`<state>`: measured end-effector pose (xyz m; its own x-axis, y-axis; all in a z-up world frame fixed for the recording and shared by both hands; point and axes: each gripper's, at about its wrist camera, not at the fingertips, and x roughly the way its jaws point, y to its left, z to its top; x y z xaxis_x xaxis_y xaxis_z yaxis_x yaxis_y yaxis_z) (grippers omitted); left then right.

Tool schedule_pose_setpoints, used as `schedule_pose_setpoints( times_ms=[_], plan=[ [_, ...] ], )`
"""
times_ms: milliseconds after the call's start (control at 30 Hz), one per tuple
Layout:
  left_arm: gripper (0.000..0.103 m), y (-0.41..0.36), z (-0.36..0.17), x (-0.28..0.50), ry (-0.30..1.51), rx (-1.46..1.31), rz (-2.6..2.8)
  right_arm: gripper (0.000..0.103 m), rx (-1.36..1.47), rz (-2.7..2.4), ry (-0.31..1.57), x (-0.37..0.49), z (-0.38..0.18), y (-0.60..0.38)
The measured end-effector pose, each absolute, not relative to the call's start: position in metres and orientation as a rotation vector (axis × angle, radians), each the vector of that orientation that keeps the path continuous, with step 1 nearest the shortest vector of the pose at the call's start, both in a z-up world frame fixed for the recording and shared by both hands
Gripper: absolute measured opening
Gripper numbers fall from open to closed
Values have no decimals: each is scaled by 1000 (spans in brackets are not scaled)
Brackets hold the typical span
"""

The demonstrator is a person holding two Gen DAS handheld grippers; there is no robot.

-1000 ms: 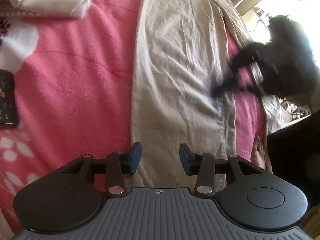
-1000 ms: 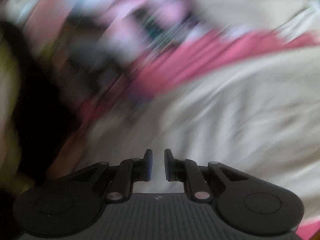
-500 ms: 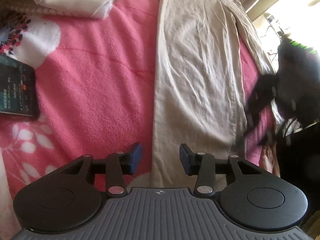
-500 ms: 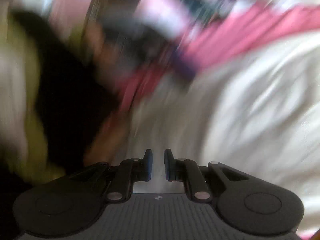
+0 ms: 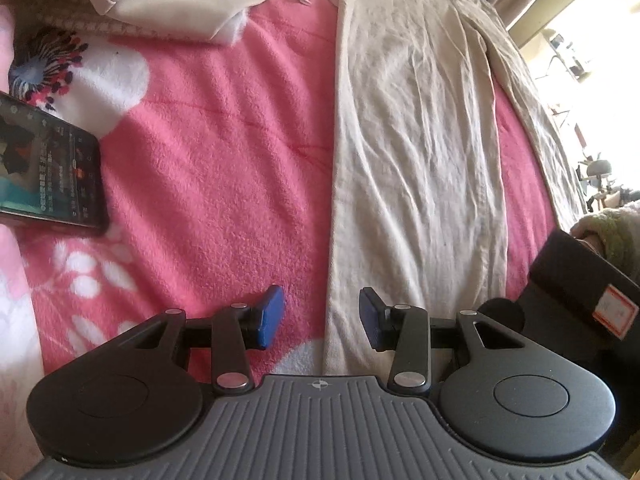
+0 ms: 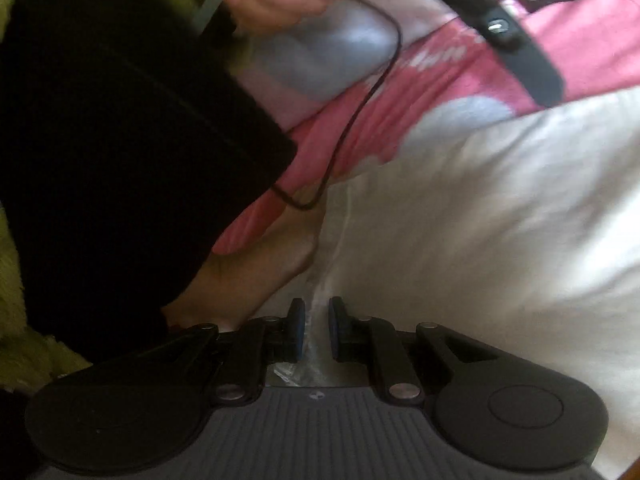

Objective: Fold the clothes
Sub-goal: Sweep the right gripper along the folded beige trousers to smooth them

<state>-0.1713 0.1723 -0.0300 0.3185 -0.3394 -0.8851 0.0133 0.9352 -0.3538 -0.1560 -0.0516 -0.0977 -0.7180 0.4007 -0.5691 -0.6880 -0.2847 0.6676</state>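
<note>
Comparing with a second ago: your right claw (image 6: 316,326) dropped to the beige trousers' (image 5: 416,152) hem, jaws narrowly parted, nothing gripped. Left claw (image 5: 322,316) open, straddling the trousers' edge. Phone (image 5: 48,168) text unreadable.

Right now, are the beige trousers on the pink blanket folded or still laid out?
Laid out. The beige trousers lie lengthwise along the pink blanket, both legs visible, no crosswise fold.
</note>
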Motion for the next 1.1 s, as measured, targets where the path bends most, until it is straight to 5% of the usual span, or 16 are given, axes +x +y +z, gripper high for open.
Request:
schedule_pose_setpoints(
  times_ms=[300,600,900,1100],
  plan=[
    [41,174,-29,-169,1222,-315,-213,14,-505,2154,1204,-195,-94,-22],
    [41,183,-24,-164,1196,-314,-164,14,-419,1832,1028,-86,-53,-18],
    [41,185,-27,-155,1190,-328,-128,13,-551,2223,916,-187,-59,10],
    [41,193,-32,-150,1181,-367,-114,14,-250,1853,1072,-59,-48,-2]
  ],
)
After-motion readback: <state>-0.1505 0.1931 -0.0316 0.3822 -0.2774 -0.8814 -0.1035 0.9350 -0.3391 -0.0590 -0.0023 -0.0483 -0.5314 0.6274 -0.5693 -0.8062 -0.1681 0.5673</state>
